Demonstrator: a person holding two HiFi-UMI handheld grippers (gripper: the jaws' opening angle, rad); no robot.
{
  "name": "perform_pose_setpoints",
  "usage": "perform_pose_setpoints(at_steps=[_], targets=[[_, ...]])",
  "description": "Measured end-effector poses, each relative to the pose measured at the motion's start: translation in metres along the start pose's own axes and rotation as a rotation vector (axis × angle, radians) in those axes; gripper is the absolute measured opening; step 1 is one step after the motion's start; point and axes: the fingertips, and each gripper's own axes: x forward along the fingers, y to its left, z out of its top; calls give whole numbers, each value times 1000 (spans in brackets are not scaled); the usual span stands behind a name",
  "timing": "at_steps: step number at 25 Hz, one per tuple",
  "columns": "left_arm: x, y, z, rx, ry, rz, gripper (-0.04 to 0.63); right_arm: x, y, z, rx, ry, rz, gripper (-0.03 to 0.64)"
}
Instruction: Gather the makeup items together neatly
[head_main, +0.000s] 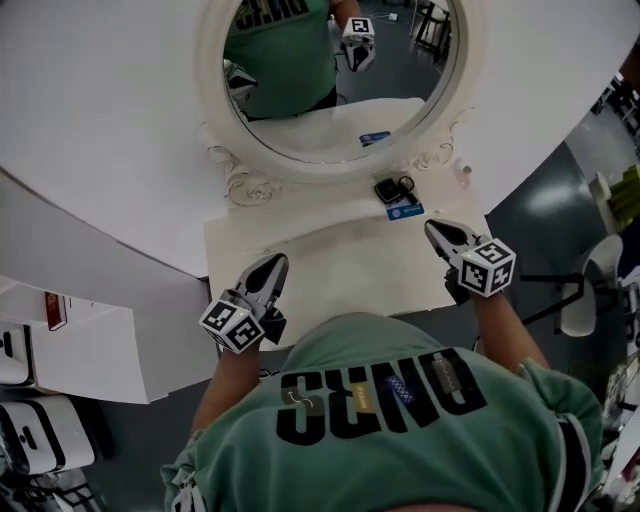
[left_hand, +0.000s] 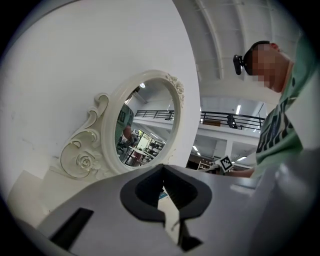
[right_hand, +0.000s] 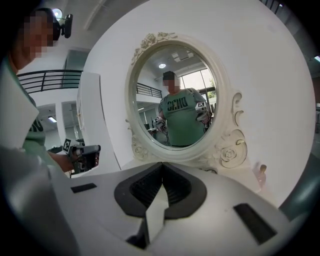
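Note:
On the white vanity top (head_main: 330, 262), just under the mirror, lie a small dark compact (head_main: 387, 189), a dark ring-shaped item (head_main: 406, 183) beside it and a flat blue item (head_main: 405, 211). A small pale bottle (right_hand: 260, 173) stands by the wall at the right end. My left gripper (head_main: 278, 260) hovers over the front left of the top, shut and empty. My right gripper (head_main: 431, 227) hovers at the front right, a short way in front of the blue item, also shut and empty. The jaws meet at the tips in both gripper views (left_hand: 163, 167) (right_hand: 161, 165).
A large oval mirror in an ornate white frame (head_main: 300, 165) stands against the curved white wall at the back of the top. A white cabinet (head_main: 60, 345) is at the left and a white chair (head_main: 585, 290) at the right.

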Motion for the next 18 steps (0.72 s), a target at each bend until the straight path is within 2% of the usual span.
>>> perform_pose_setpoints(at_steps=[7, 9, 18], targets=[[52, -17, -20, -19, -39, 132, 2, 37, -82, -12, -33, 101, 85, -6], [67, -20, -25, -19, -34, 155, 2, 56, -103, -24, -56, 155, 94, 36], [92, -17, -47, -31, 17, 183, 2, 133, -156, -84, -128, 376, 58, 127]])
